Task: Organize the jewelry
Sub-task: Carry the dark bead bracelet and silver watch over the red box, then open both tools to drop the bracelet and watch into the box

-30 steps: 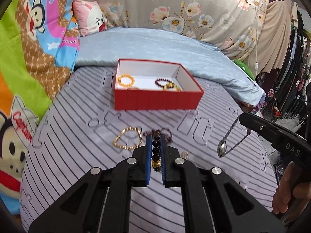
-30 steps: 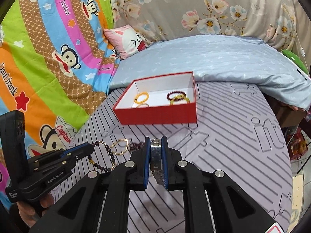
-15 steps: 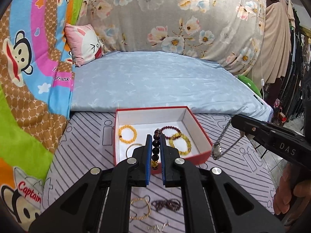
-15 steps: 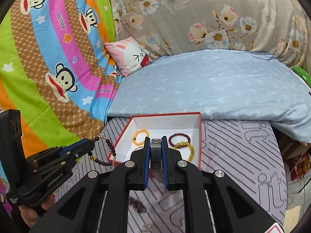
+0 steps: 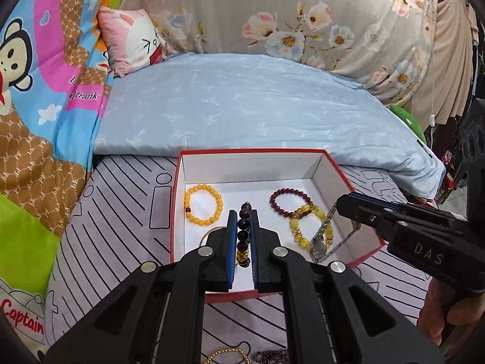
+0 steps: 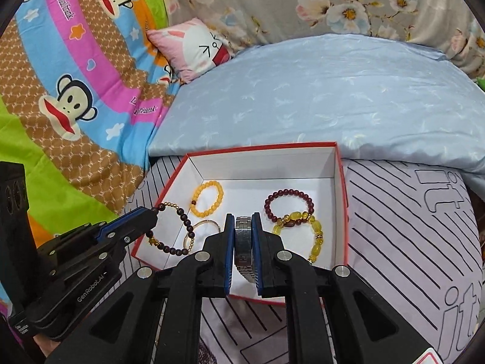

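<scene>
Left gripper (image 5: 242, 227) of mine is clamped on a dark bead bracelet (image 5: 243, 232), jaws nearly together; the loop hangs over the near left corner of the red box (image 6: 341, 182), its long axis running down and toward me. Right gripper (image 6: 243, 236) is pinched on a silver metal watch (image 6: 244, 244); the band stands on edge between the blue pads (image 6: 230, 242), its length pointing away from me toward the far wall of the box, above the near edge. Inside the box I see a yellow bracelet (image 5: 203, 203) near the left wall, a dark red bracelet (image 5: 289, 201) and an amber bracelet (image 5: 306, 224) toward the right wall. The box sits on a striped bed cover (image 6: 409, 227).
</scene>
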The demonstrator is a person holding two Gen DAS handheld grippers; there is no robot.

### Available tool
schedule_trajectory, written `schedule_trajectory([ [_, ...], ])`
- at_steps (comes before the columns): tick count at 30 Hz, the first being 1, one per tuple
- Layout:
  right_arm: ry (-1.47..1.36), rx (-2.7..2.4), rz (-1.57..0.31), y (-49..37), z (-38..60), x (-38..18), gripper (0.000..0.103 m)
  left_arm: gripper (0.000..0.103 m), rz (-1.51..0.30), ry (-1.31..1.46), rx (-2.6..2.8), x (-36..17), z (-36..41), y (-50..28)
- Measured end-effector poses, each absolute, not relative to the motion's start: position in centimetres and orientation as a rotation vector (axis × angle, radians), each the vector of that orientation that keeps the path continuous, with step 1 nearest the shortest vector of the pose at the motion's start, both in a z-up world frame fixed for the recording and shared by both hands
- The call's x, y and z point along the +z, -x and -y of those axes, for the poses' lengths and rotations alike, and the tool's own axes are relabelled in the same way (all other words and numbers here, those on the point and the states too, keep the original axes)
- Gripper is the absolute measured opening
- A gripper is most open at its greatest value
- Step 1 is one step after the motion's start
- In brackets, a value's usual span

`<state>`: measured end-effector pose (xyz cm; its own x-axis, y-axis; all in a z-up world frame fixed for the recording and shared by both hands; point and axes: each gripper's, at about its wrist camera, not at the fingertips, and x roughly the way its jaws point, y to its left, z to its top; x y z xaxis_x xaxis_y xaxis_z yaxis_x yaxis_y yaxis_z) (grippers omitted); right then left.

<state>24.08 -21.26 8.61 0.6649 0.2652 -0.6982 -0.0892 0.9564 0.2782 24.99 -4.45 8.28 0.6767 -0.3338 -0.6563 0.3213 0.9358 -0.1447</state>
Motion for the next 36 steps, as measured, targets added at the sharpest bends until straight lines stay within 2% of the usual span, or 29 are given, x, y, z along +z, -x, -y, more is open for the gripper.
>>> schedule_trajectory([
  [10, -0.196, 0.181, -0.759, -28.9, 19.4, 8.4, 0.011, 0.008, -0.749, 0.022, -0.313, 7.4, 4.4, -29.2],
  [14, -0.167, 0.174, -0.792, -27.9, 19.4, 6.5, 0.017, 0.008, -0.799, 0.016, -0.334, 5.8, 4.7, -29.8],
  [15, -0.164, 0.174, -0.804, -27.6, 19.5, 6.0, 0.019, 0.013, -0.811, 0.013, -0.332, 5.4, 4.7, -29.8],
  [18, -0.174, 0.165, -0.810, -26.5, 20.2, 5.3, 0.026, 0.045, -0.810, 0.025, -0.323, 5.0, 4.4, -29.4],
  [19, -0.178, 0.163, -0.810, -26.3, 20.4, 5.3, 0.026, 0.047, -0.802, 0.026, -0.320, 5.1, 4.4, -29.2],
  [27, -0.180, 0.153, -0.799, -24.8, 20.7, 5.8, 0.033, 0.047, -0.784, 0.013, -0.292, 6.0, 4.2, -28.0],
  [36, -0.137, 0.161, -0.785, -20.1, 19.8, 6.4, 0.033, 0.047, -0.769, 0.028, -0.275, 7.1, 2.0, -24.0],
])
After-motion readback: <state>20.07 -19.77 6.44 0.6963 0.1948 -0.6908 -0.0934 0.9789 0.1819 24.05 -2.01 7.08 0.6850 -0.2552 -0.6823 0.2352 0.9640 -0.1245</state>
